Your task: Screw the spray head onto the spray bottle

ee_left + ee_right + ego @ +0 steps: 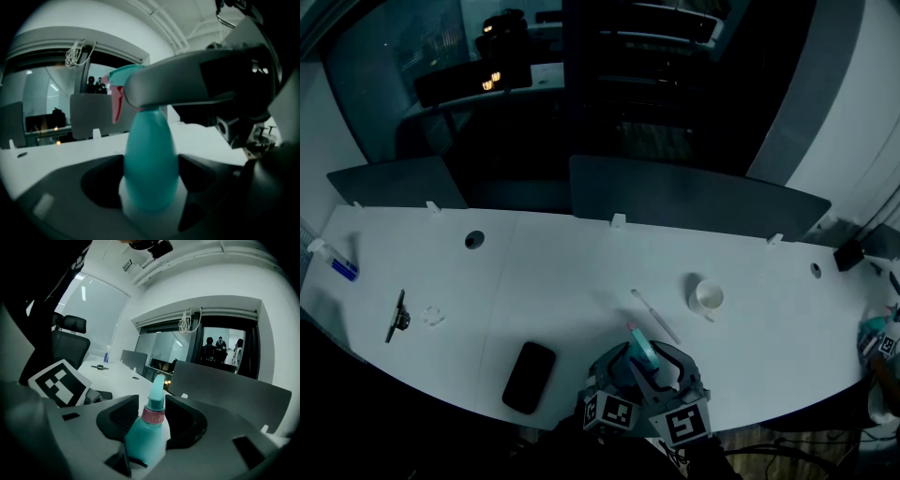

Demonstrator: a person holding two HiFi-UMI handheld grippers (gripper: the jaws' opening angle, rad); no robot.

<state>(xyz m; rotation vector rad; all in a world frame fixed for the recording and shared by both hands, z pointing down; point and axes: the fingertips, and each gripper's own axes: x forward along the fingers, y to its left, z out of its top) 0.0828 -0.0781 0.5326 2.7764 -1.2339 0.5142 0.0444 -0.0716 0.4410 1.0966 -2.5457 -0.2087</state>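
Observation:
A teal spray bottle [150, 159] stands upright between my left gripper's [151, 180] dark pads, which press on both sides of its body. Its teal spray head [157, 385] with a pink collar [153, 415] sits on the neck, between the jaws of my right gripper [152, 416]. Those jaws stand slightly apart from the collar, not pressing it. In the left gripper view a grey finger [187, 84] of the right gripper crosses in front of the head. In the head view, bottle [643, 354] and both grippers [628, 373] [664, 377] are at the table's near edge.
On the white table [581, 262] lie a black phone [530, 376], a thin white stick [654, 316], a white cup [706, 297], a black clip [397, 316] and a small bottle [336, 263] at far left. Grey dividers [694, 202] line the far edge.

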